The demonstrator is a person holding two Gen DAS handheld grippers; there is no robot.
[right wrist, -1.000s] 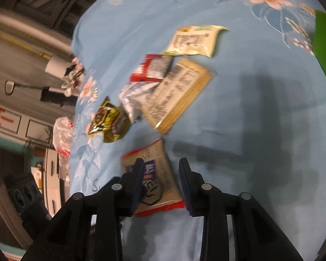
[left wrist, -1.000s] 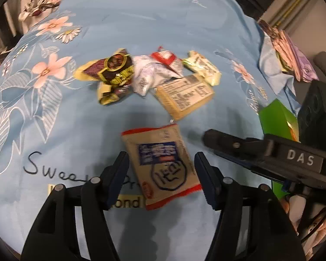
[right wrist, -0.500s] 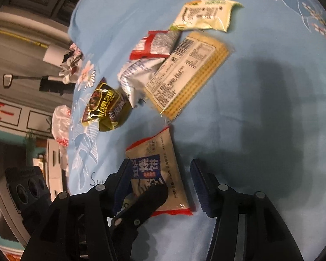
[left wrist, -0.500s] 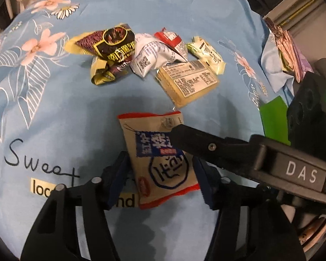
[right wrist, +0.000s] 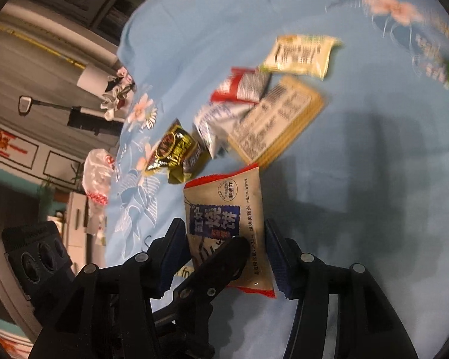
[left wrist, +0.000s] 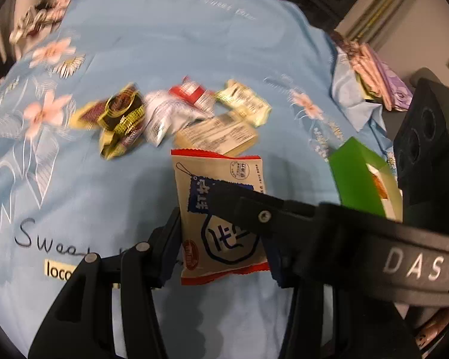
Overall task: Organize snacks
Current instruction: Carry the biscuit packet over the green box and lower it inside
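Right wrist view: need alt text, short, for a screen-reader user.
The right gripper straddles a tan snack packet with a blue label and red edges, both fingers against its sides, while a finger of the left gripper crosses in front. Behind it, more snack packets lie clustered on a light blue floral cloth.

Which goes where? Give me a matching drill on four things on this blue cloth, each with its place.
As the left wrist view shows them:
1 tan packet
2 green box
3 dark gold-ringed packet
4 pale yellow packet

A left end of the pile
B between the jaws
C right end of the pile
D apart, far right

Pairs: 1-B, 2-D, 3-A, 4-C
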